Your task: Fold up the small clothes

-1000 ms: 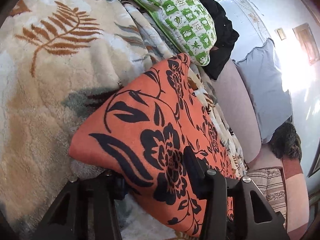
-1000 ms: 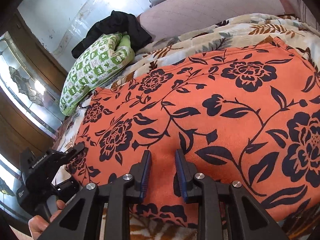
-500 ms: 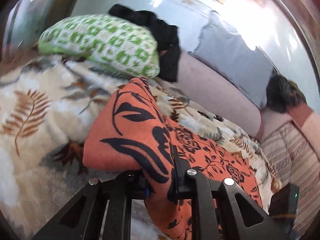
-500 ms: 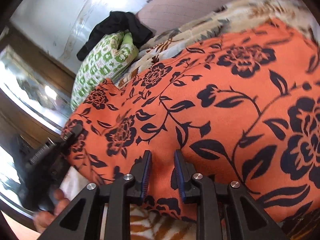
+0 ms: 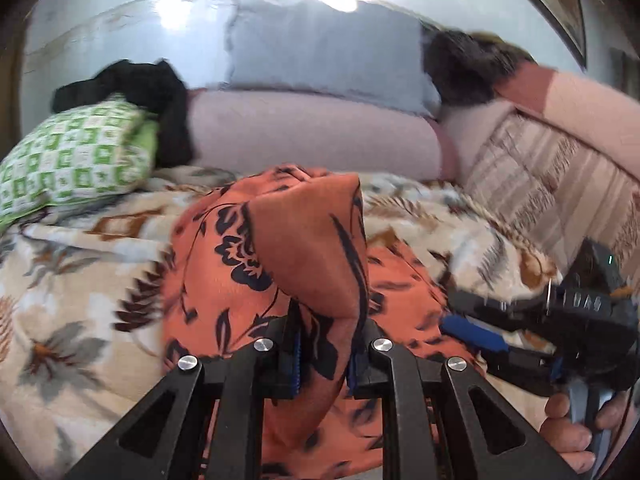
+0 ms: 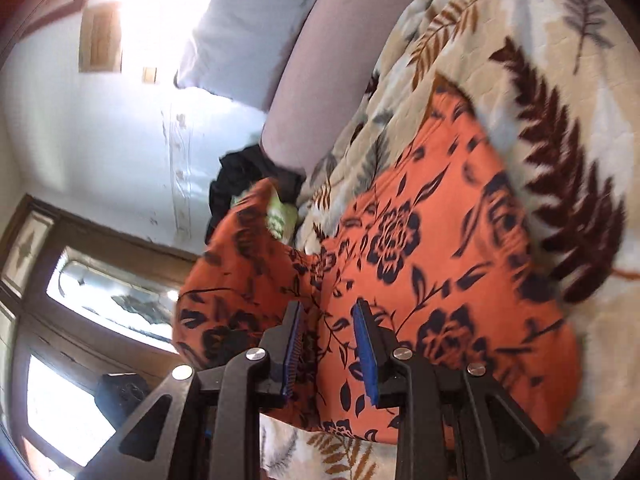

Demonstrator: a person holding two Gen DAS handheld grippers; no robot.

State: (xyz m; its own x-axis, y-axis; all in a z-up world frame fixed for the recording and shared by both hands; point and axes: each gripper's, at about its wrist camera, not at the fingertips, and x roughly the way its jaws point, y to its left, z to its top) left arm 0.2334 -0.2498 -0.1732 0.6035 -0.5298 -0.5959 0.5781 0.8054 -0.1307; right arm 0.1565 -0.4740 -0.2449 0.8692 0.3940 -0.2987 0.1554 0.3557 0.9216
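Note:
An orange garment with black flowers (image 5: 248, 264) lies on a cream leaf-patterned blanket (image 5: 72, 320). My left gripper (image 5: 324, 352) is shut on one edge of the garment and holds it lifted, so the cloth stands in a fold in front of it. My right gripper (image 6: 326, 344) is shut on another edge of the same garment (image 6: 432, 264); it also shows in the left wrist view (image 5: 520, 332) at the right, held by a hand. In the right wrist view the lifted part hangs at the left.
A green and white patterned pillow (image 5: 68, 156) with a black garment (image 5: 152, 92) lies at the back left. A pink sofa back (image 5: 312, 136) and a grey cushion (image 5: 320, 56) are behind. A striped cushion (image 5: 532, 184) is at the right.
Both grippers have lifted and swung with the garment. The left edge has come up and over toward the right gripper, and the cloth now stands folded instead of lying flat.

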